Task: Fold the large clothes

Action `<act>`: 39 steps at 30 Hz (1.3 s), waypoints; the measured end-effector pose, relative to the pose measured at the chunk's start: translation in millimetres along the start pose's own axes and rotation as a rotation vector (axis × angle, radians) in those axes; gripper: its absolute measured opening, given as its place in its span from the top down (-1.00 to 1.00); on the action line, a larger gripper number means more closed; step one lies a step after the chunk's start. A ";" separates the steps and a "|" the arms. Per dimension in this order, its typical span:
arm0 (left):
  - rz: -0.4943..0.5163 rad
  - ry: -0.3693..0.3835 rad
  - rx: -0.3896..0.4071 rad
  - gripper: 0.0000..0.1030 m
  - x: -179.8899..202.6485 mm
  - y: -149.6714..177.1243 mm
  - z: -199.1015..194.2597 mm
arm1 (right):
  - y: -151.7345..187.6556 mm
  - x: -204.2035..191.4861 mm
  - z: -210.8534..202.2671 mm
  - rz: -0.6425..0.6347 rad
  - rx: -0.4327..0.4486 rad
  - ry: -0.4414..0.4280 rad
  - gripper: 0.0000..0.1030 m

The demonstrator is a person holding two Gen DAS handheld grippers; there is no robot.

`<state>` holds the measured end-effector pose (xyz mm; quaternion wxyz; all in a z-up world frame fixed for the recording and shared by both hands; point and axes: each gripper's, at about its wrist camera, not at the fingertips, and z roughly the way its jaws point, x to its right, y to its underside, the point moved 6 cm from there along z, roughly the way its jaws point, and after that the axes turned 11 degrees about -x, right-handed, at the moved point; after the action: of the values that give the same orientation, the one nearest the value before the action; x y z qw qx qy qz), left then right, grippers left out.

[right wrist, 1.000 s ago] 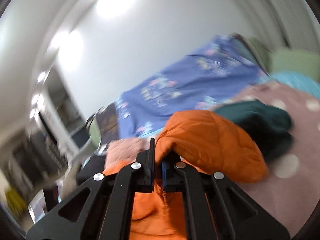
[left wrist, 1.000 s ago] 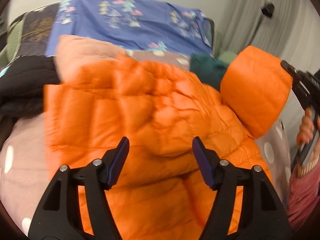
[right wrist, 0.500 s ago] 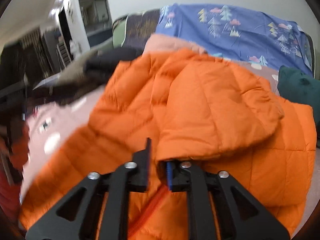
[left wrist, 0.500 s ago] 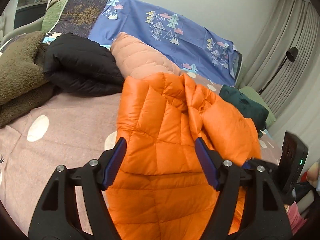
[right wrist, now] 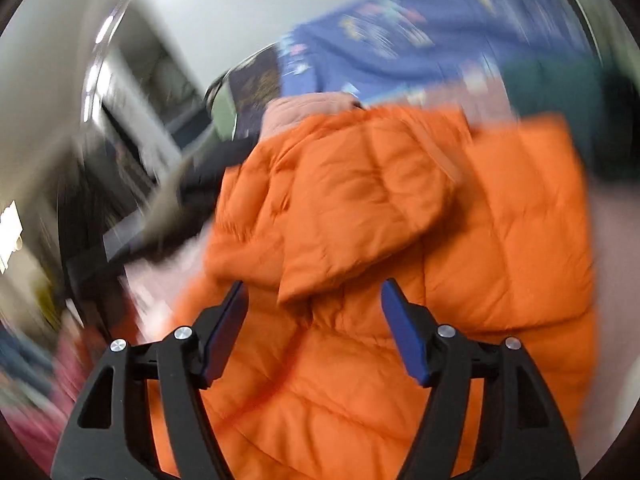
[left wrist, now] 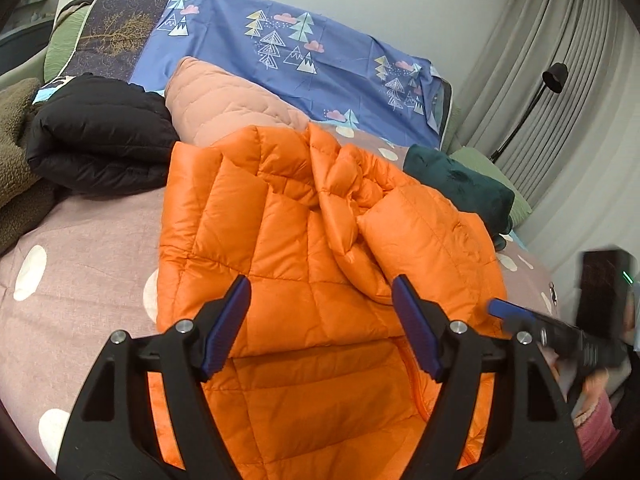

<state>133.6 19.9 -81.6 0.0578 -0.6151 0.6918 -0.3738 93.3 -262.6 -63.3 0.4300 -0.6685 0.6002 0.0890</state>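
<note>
The orange puffer jacket (left wrist: 304, 240) lies spread on the dotted mauve bedcover (left wrist: 80, 248), its upper part and a sleeve folded down over the body, the inner lining showing nearest the camera. The left gripper (left wrist: 320, 320) hovers over the jacket's lower half with its jaws wide apart and nothing pinched between them; they have just been opening a little further. The left wrist view is sharp and takes in the whole bed: a rolled black jacket (left wrist: 100, 136) to the left of the orange one, a pale pink quilted jacket (left wrist: 224, 100) behind it, a dark green garment (left wrist: 460, 180) at its right edge, and a blue sheet with tree prints (left wrist: 300, 48) along the wall. It also catches the right gripper (left wrist: 552, 332) from the side, low by the jacket's right edge — a blurred blue pad and black frame.

The right wrist view is smeared, so detail is uncertain, but it shows what the other cannot: the right gripper (right wrist: 312, 320) head-on, its jaws having just opened wide, the folded orange flap (right wrist: 360, 216) lying just beyond its pads and apparently free of them. A room opening shows at its left.
</note>
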 end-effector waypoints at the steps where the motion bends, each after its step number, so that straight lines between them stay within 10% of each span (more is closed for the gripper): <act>1: -0.002 -0.004 0.002 -0.44 -1.4 0.8 -1.8 | -8.9 9.9 3.5 0.088 0.008 -0.039 -0.35; 4: -0.021 -0.029 0.017 -0.44 -15.5 4.1 -14.9 | -37.1 16.1 10.3 0.218 0.065 -0.110 0.23; 6: -0.041 -0.040 0.031 -0.44 -28.5 5.6 -24.2 | -50.8 -28.7 9.3 0.041 0.104 -0.083 0.58; 10: -0.099 -0.024 0.080 -0.44 -54.8 3.3 -44.8 | -38.4 -134.2 33.5 -0.336 0.040 -0.109 0.54; 12: -0.127 0.017 0.111 -0.45 -62.7 2.9 -55.0 | -23.0 -160.0 58.8 -0.439 -0.056 -0.118 -0.07; 14: -0.148 0.056 0.141 -0.48 -70.9 5.9 -66.0 | -11.5 -164.3 77.2 -0.495 -0.094 -0.075 -0.15; 22: -0.124 0.102 0.025 -0.59 -67.8 17.7 -32.9 | 0.9 -103.2 60.6 -0.435 -0.097 0.091 -0.15; 25: -0.024 0.015 -0.087 -0.51 -48.0 19.0 5.1 | 3.6 -73.0 36.8 -0.394 -0.062 0.165 -0.15; 28: 0.060 -0.075 -0.185 0.69 -35.9 25.4 38.2 | 1.1 -29.6 9.6 -0.336 0.005 0.316 -0.15; 35: 0.228 -0.216 0.107 0.83 16.1 -44.6 -27.6 | -20.1 28.7 -28.9 -0.244 0.125 0.591 -0.15; 39: 0.227 -0.314 0.061 0.53 -6.8 -68.0 3.3 | -28.8 52.7 -7.9 -0.223 0.088 0.703 -0.27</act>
<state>192.0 26.9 -46.5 0.2254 -0.5818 0.7276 -0.2851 129.4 -308.9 -78.4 0.2331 -0.7005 0.6378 -0.2194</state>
